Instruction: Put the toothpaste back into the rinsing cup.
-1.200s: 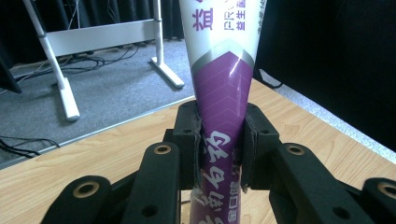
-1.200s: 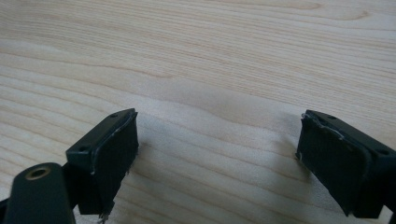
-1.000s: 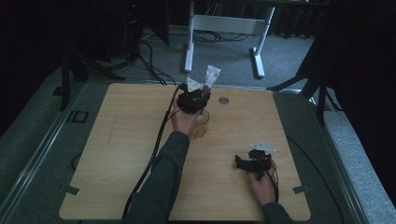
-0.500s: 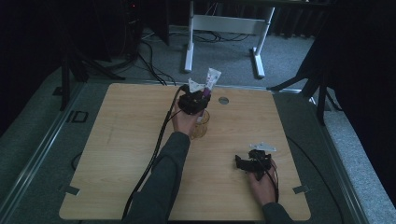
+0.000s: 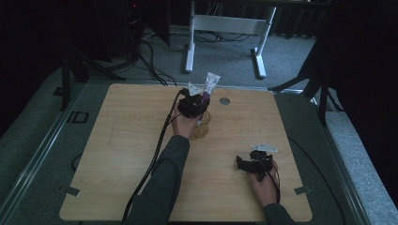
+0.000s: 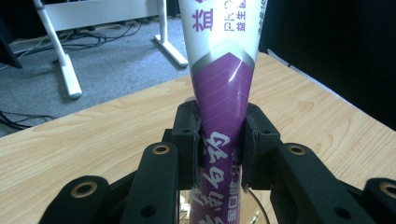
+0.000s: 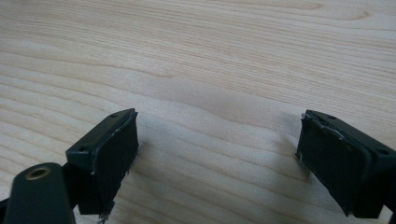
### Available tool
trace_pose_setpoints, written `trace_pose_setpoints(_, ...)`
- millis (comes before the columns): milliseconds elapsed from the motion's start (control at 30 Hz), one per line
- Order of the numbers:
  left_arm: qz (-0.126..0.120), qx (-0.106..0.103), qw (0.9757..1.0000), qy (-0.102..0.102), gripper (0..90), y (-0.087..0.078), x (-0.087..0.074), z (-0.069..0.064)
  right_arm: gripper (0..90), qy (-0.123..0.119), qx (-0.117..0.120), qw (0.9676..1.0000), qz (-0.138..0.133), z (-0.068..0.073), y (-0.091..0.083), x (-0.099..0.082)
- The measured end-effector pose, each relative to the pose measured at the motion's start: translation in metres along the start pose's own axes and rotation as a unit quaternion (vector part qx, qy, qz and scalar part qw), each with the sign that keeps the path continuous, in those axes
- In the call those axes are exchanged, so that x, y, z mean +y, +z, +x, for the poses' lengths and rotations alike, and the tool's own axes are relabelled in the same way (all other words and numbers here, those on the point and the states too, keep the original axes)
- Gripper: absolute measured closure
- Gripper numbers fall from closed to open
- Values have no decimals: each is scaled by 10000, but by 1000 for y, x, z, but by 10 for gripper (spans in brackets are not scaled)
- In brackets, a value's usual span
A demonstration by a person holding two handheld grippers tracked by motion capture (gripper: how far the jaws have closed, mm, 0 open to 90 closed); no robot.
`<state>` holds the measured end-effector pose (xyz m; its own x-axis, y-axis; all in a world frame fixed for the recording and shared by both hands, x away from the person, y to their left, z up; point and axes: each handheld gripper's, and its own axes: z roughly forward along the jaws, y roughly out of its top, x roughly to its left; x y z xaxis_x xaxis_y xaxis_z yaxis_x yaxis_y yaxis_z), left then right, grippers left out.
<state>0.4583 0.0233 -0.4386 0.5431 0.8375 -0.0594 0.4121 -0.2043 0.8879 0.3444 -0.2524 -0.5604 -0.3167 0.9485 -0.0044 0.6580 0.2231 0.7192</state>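
Right gripper (image 5: 256,164): near edge of table (image 5: 117,154), resting low in the hand; jaws spread wide, bare wood between them in the right gripper view (image 7: 217,154); nothing held.
Right hand (image 5: 264,185): behind that gripper, at the table's near right part, well apart from the glass.
Left forearm: reaching from the bottom edge up toward the table's middle, dark sleeve (image 5: 162,183).
Left hand (image 5: 184,125): wrapped round the left gripper, just beside the glass.
Glass (image 5: 202,127): clear, upright on the wood, under the left gripper; rim seen below the jaws in the left gripper view (image 6: 254,207).
Left gripper (image 5: 193,104): above the glass, jaws clamped on the tube, pads pressed to both its sides (image 6: 222,140).
Tube (image 6: 222,93): white and purple, upright with a slight tilt, lower end down in the glass, flat end sticking up past the gripper (image 5: 210,84).
Hole cover (image 5: 225,101): round, grey, set in the table, near the tube's right.
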Motion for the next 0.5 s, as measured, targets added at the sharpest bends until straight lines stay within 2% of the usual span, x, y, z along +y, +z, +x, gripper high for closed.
trace_pose_setpoints(500, 171, -29, 9998, 57, 701, 7, -6, -3, 123, -2, -1, 10000, 0, 0, 0, 0)
